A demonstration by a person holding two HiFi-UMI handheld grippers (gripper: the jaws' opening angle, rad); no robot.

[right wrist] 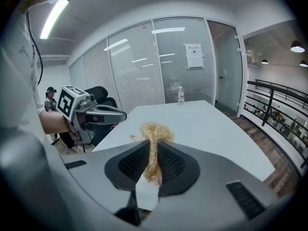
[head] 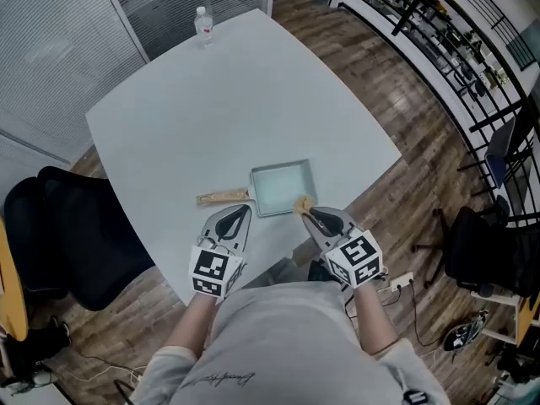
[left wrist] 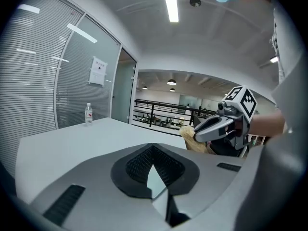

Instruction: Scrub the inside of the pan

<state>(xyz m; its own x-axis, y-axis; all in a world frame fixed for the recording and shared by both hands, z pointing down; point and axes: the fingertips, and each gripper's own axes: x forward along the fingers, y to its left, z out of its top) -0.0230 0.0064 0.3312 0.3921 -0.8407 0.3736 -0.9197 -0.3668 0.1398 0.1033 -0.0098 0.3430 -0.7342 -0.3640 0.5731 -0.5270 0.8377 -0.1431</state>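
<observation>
A square pale pan (head: 283, 186) with a wooden handle (head: 224, 197) lies near the front edge of the white table (head: 211, 116). My left gripper (head: 239, 215) is shut with nothing in it, its tips just in front of the handle. My right gripper (head: 310, 213) is shut on a tan fibrous scrubber (head: 301, 204) at the pan's near right corner. In the right gripper view the scrubber (right wrist: 155, 134) sticks out between the jaws, and the left gripper (right wrist: 96, 115) shows at the left. The left gripper view shows the right gripper (left wrist: 214, 127) holding the scrubber (left wrist: 190, 131).
A water bottle (head: 202, 24) stands at the table's far corner. A black office chair (head: 76, 234) sits left of the table. Another chair (head: 489, 251) and a black railing (head: 456, 49) are at the right. My body is close against the table's front edge.
</observation>
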